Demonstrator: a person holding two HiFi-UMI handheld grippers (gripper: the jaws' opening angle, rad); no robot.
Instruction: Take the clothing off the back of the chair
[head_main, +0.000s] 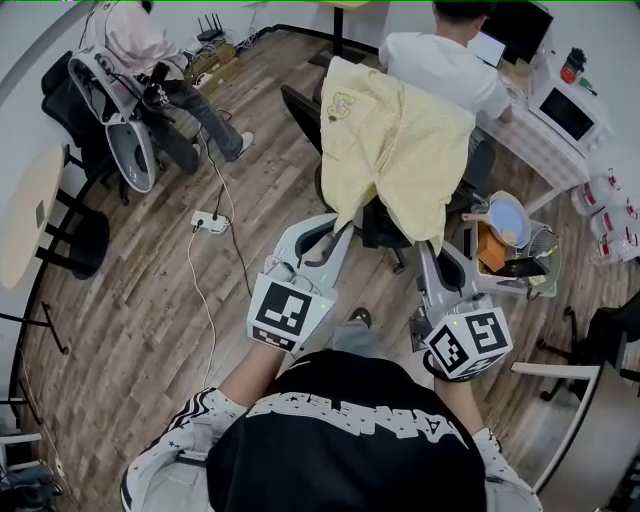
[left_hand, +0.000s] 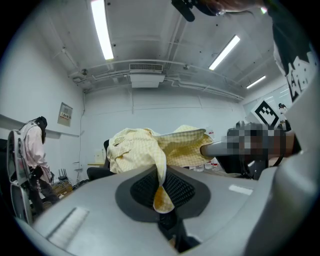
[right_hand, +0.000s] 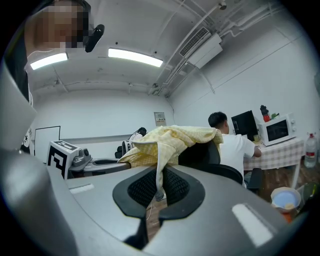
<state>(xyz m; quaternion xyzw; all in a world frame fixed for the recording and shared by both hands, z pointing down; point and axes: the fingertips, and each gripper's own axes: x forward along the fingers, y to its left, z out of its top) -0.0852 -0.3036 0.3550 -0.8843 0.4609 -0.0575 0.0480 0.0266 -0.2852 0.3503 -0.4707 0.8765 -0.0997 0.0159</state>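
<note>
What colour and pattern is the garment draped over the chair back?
The garment is pale yellow, finely checked; head view shows it best.

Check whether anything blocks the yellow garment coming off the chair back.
Nothing visible does. The left hand-held gripper and right hand-held gripper are shut on the lower edge of the yellow garment; it drapes over the chair back, with a seated person beyond.

Seated person (head_main: 445, 65) just behind chair (head_main: 300, 108)

Black office chair (head_main: 385, 228): yellow garment (head_main: 400, 140) draped over its back. Wood floor (head_main: 130, 300): white power strip (head_main: 210, 222), cable (head_main: 205, 300) trailing.
</note>
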